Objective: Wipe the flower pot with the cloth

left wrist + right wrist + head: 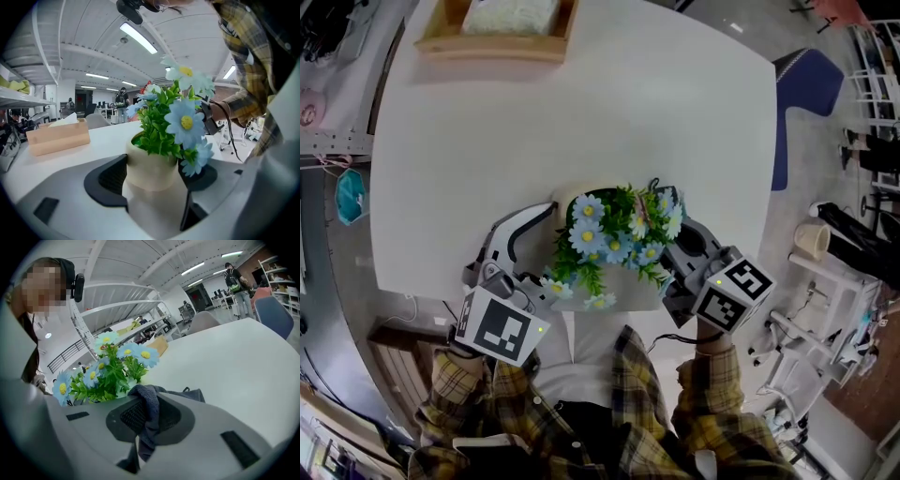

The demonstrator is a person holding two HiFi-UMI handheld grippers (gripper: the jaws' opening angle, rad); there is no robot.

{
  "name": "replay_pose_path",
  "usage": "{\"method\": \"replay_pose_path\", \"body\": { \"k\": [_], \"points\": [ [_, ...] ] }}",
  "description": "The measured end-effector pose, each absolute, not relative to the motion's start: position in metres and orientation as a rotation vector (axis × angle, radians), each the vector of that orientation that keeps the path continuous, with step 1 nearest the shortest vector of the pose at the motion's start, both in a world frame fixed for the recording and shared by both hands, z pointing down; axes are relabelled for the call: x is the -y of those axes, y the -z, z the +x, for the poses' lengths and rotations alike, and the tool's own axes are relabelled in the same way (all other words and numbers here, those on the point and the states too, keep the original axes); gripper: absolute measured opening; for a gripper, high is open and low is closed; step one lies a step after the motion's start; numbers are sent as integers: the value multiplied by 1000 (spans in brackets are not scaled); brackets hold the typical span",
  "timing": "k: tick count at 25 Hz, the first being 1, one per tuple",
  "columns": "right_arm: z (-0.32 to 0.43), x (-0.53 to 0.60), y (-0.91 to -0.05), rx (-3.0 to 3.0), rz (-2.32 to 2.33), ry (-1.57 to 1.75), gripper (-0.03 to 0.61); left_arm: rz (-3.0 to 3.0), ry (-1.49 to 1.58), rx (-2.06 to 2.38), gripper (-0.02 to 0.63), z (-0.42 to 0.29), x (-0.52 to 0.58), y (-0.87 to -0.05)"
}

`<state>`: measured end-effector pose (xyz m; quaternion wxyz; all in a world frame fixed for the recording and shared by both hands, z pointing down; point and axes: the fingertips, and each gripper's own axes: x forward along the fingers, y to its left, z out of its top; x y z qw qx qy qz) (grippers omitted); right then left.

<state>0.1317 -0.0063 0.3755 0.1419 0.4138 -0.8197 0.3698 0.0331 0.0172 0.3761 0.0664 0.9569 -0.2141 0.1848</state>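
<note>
A cream flower pot (152,173) with green leaves and blue daisies (614,239) stands near the front edge of the white table (581,122). My left gripper (152,180) is shut on the pot, one dark pad on each side of its wall. In the head view the left gripper (549,242) comes in from the pot's left, and the flowers hide most of the pot. My right gripper (143,427) is shut on a dark blue-grey cloth (149,413), which hangs bunched between its jaws. This right gripper (677,246) sits against the pot's right side, beside the flowers (108,373).
A wooden tray (495,42) with white tissue stands at the table's far edge. A blue chair (806,89) is beyond the table's right side. Shelves and equipment line the floor at right, and my plaid sleeves (581,412) are close to the table's front edge.
</note>
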Motion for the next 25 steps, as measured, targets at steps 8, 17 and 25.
{"method": "replay_pose_path", "body": {
  "k": [8,17,25],
  "points": [
    [130,25,-376,2399,1018,-1032,15,2946,-627,514,345,32,-16,-376],
    [117,56,-380,2408,609,-889,15,2999,-655,319,345,36,-10,-379],
    [96,58,-377,2410,299,-850,15,3055,-701,-25,345,34,-9,-377]
  ]
}}
